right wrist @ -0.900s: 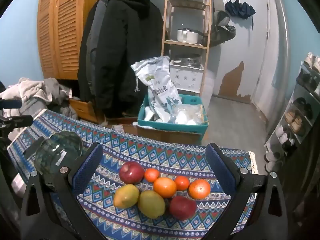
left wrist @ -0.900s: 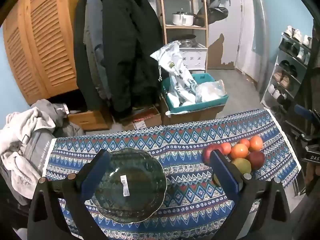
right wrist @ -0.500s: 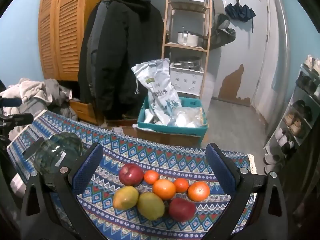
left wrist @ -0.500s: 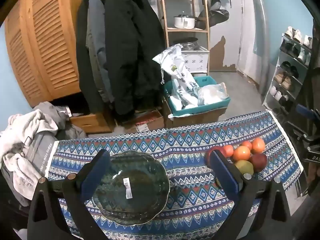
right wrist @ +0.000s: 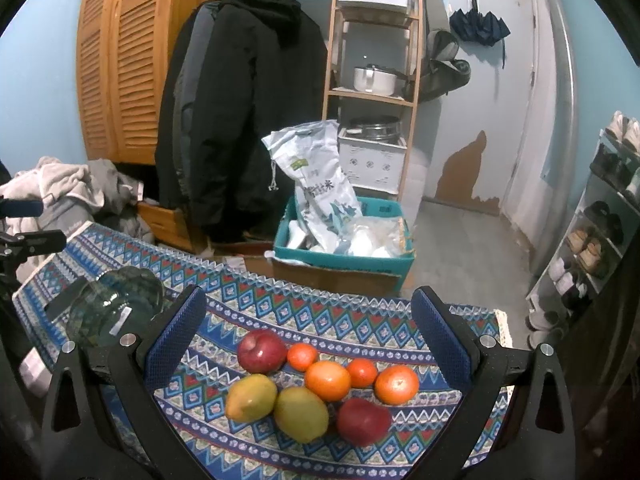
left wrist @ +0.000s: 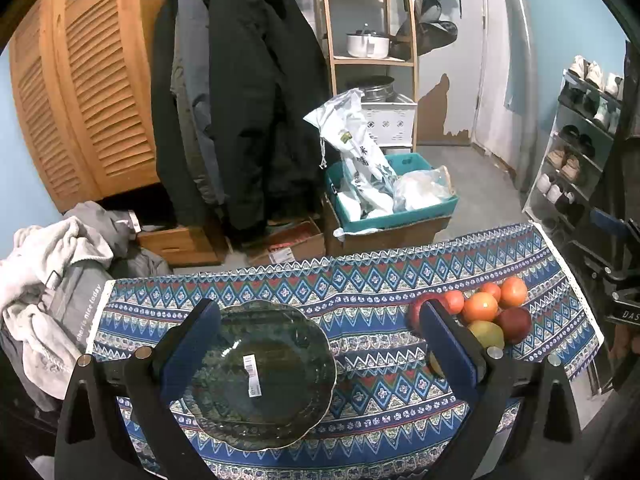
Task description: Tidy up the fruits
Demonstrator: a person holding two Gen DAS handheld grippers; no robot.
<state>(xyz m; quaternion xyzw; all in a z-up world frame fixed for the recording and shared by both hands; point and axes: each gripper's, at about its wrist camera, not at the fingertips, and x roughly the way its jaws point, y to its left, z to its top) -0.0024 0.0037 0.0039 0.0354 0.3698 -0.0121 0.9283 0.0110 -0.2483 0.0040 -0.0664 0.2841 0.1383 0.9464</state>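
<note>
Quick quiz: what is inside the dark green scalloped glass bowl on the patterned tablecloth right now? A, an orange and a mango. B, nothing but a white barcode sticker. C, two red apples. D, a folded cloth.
B: the dark green scalloped glass bowl holds only a white barcode sticker; all the fruit lies on the patterned tablecloth.

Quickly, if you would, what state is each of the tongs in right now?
Left tongs: open, holding nothing, above the glass bowl.
Right tongs: open, holding nothing, above the fruits.

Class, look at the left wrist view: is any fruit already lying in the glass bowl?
No. The glass bowl holds only a small sticker, and the fruit sits in a pile on the tablecloth beside it.
</note>
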